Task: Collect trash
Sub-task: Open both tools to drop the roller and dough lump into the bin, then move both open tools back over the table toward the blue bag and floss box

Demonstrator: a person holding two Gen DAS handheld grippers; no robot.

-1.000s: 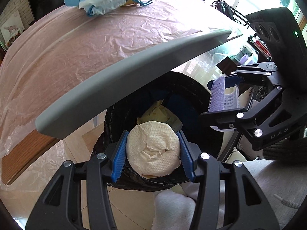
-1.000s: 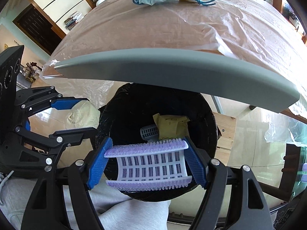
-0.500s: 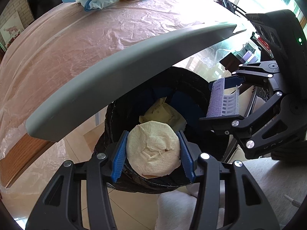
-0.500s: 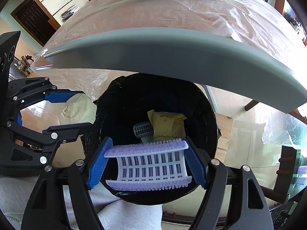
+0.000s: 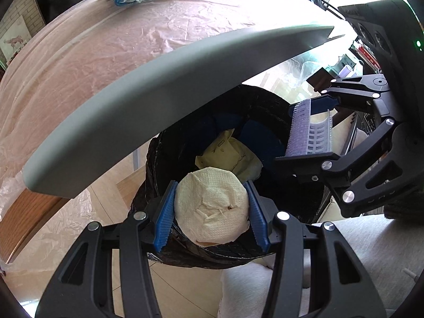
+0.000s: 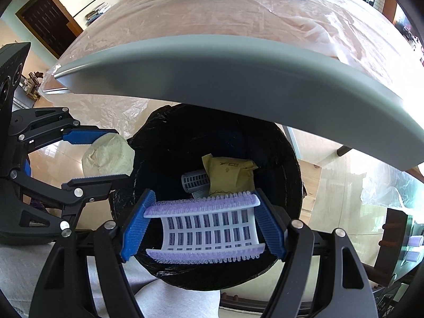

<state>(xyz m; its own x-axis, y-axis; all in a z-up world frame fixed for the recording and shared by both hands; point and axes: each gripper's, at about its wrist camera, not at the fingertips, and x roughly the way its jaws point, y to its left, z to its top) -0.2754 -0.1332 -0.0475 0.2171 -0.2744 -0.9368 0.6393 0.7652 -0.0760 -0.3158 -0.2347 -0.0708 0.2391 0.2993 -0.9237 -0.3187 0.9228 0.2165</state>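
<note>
Here both grippers hang over the black-lined trash bin (image 6: 265,137) beside the bench (image 5: 79,61). The left gripper (image 5: 212,208) has its fingers clenched on a crumpled paper wad (image 5: 212,209) above the bin's near rim. The right gripper (image 6: 202,225) grasps a purple hair roller (image 6: 205,228) over the opening. A yellow packet (image 6: 230,175) lies inside the bin.

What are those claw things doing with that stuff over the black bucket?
A person is tidying up trash with a grabbing tool in each hand. The left tool is squeezing a crumpled paper wad, and the right tool is clamping a purple hair roller. Both hang over the bin lined with a black bag, beside the table. A yellow packet and another roller already lie inside. Nothing has been dropped yet.
</note>
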